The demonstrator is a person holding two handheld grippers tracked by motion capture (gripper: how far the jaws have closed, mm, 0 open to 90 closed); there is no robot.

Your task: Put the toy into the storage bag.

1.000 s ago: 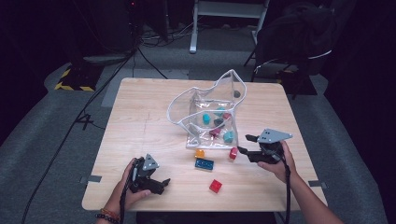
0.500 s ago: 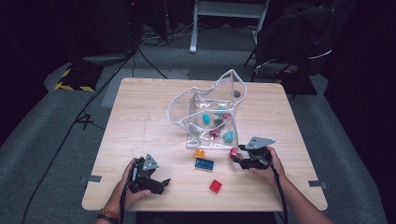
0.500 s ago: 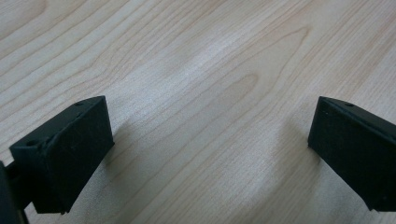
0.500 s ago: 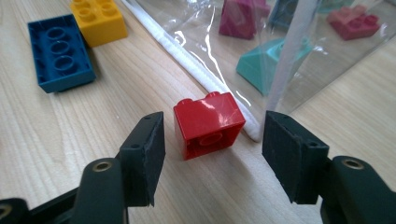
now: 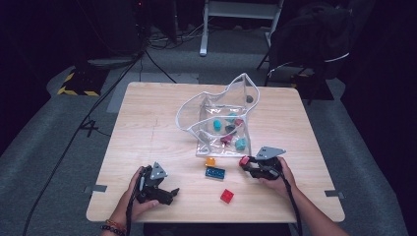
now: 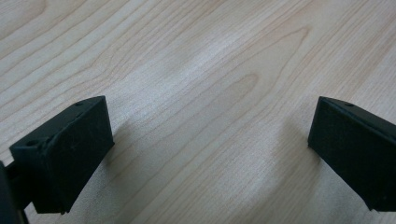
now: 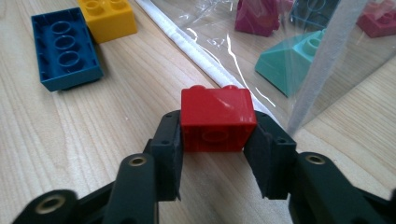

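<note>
The right gripper point(image 7: 218, 154) is clamped on a red brick point(image 7: 217, 120) by its two side faces, just in front of the white rim of the clear bag point(image 5: 216, 105), with the blue brick point(image 7: 65, 49) and yellow brick point(image 7: 107, 17) lying a little further along that rim; the left gripper point(image 6: 210, 140) rests well away from the bag, jaws wide apart over bare table point(image 6: 196, 56). The red brick looks light, rigid and glossy, so it could slip or twist if squeezed off-centre; flat, square contact on opposite walls below the studs seems the safest hold.

Red brick point(image 7: 218, 119) clamped in right gripper point(image 7: 215, 149), by bag edge
</note>
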